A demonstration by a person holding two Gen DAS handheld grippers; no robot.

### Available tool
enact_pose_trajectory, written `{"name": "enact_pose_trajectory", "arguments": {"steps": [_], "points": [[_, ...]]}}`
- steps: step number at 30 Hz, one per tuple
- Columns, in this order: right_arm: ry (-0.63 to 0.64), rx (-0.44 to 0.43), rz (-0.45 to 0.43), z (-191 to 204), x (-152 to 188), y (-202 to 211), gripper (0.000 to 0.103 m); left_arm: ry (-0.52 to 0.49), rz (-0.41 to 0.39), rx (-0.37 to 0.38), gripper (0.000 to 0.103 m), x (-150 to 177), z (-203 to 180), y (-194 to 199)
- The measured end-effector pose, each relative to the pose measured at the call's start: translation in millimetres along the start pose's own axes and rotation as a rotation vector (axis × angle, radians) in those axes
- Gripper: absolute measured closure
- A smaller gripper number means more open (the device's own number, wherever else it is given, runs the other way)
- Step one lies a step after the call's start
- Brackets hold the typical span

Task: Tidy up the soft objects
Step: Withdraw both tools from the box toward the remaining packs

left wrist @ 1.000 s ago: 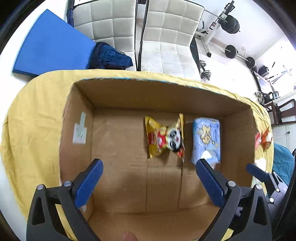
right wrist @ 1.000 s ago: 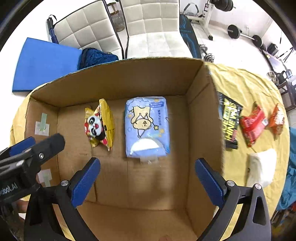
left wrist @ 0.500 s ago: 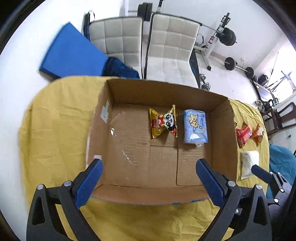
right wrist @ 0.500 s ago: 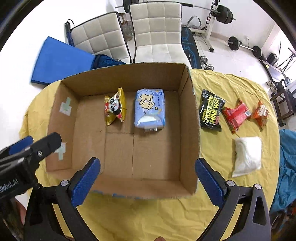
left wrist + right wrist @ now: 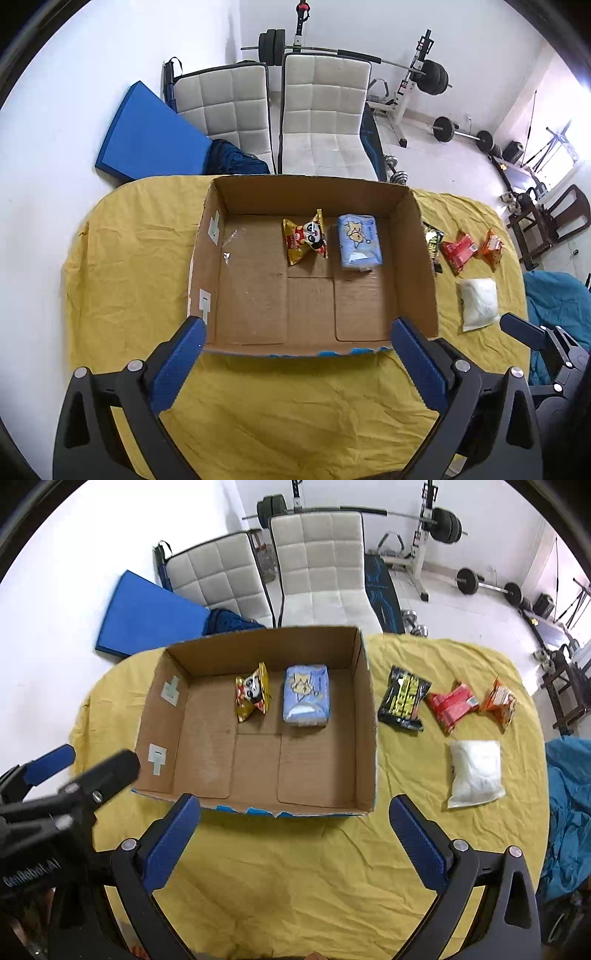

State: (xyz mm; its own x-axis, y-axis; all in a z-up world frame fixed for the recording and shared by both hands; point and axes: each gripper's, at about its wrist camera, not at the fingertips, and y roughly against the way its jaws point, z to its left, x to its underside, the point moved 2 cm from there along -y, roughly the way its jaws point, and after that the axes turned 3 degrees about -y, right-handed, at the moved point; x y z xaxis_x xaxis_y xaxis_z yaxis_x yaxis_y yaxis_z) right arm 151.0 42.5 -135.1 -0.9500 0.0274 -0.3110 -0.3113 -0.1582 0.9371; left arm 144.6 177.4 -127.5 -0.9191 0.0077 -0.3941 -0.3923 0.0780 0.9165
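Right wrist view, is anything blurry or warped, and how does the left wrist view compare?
Right wrist view: the left gripper at the left edge is smeared, the box and packets sharp; fisheye bends the barbell. Left wrist view: sharp throughout, the same bending, bright washed-out window at the right edge.

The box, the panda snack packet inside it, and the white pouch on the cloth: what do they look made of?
Box: corrugated cardboard, matte brown, with flap seams on the floor and a torn front edge. Panda snack packet: probably glossy printed foil or plastic film, judging by its shine and crimped ends. White pouch: apparently clear plastic film over soft white contents; which contents, I cannot tell.
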Motion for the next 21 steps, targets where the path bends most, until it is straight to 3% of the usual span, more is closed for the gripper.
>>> {"name": "enact_pose_trajectory", "arguments": {"steps": [10, 15, 21], "points": [[0.021, -0.089, -0.021, -26, 2, 31, 0.000, 0.027, -0.018, -0.013, 0.000, 0, -41, 22], [-0.041, -0.075, -0.011, -95, -7, 40, 0.000, 0.001, 0.000, 0.031, 0.000, -16, -98, 12], [-0.168, 0.087, 0.007, -227, -12, 30, 0.000, -0.078, 0.111, 0.127, 0.000, -37, -205, -44]]}}
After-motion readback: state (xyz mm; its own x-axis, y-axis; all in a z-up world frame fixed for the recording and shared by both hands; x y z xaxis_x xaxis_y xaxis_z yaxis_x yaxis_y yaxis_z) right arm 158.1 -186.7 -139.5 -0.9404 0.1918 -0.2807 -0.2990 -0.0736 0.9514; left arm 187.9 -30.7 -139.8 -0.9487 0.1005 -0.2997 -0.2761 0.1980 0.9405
